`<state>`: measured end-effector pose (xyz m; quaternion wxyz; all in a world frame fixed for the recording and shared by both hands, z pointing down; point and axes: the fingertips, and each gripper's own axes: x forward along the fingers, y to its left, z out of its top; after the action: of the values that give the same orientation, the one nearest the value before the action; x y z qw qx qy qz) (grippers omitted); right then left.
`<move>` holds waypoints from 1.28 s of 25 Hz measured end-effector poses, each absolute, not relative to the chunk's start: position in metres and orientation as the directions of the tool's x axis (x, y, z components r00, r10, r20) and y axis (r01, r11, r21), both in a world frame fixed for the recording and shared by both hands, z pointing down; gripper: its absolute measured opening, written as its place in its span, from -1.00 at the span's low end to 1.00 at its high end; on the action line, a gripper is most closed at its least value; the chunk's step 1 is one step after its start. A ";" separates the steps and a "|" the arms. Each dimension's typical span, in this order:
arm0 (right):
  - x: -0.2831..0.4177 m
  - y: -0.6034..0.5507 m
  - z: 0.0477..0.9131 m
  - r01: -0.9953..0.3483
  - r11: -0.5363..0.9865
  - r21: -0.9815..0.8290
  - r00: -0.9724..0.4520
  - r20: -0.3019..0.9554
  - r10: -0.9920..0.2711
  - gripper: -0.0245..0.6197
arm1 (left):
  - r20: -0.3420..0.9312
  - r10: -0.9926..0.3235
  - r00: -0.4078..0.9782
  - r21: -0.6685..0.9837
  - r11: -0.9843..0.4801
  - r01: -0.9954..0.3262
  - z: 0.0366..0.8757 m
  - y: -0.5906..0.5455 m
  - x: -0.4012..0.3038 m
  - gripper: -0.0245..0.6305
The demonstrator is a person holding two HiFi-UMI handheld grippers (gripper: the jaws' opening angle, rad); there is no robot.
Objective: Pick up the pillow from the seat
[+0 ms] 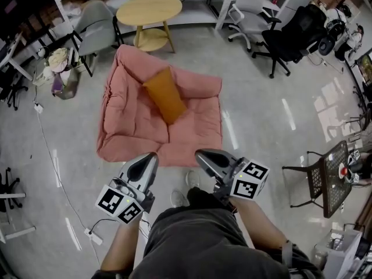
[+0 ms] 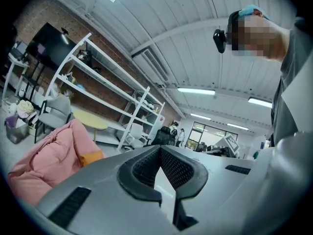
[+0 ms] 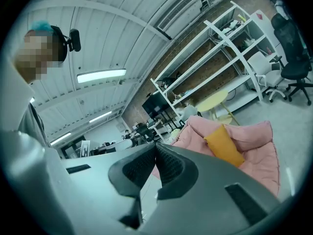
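Two empty tools, left claw (image 1: 150,158) and right claw (image 1: 200,156), are pinched closed and held level, well short of the orange pillow (image 1: 165,95) leaning mid-cushion on the pink seat (image 1: 131,121), probably because the approach needs no opening yet

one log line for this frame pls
phase: pre-grasp | left gripper: shut, empty | right gripper: shut, empty | pillow: orange, lying on pink seat, untouched | both grippers short of the seat's near edge
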<state>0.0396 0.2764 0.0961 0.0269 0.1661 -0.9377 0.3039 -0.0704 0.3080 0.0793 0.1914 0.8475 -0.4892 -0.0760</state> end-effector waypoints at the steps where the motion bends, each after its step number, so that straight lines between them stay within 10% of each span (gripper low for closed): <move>1: 0.038 0.271 0.097 -0.327 0.760 -0.561 -0.944 0.152 -0.294 -0.89 | 0.060 -0.859 0.508 0.401 -0.445 -0.801 0.081 0.303 -0.072 -0.89; 32: 0.017 0.026 0.304 -0.281 0.551 -0.786 -0.960 0.243 -0.143 -0.88 | 0.407 -0.813 0.416 0.364 -0.273 -0.890 0.230 0.075 -0.063 -0.89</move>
<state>0.0166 0.0259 0.3040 0.0754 0.1207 -0.8775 0.4581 -0.0627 0.0746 0.2301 0.2760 0.7949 -0.5358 0.0700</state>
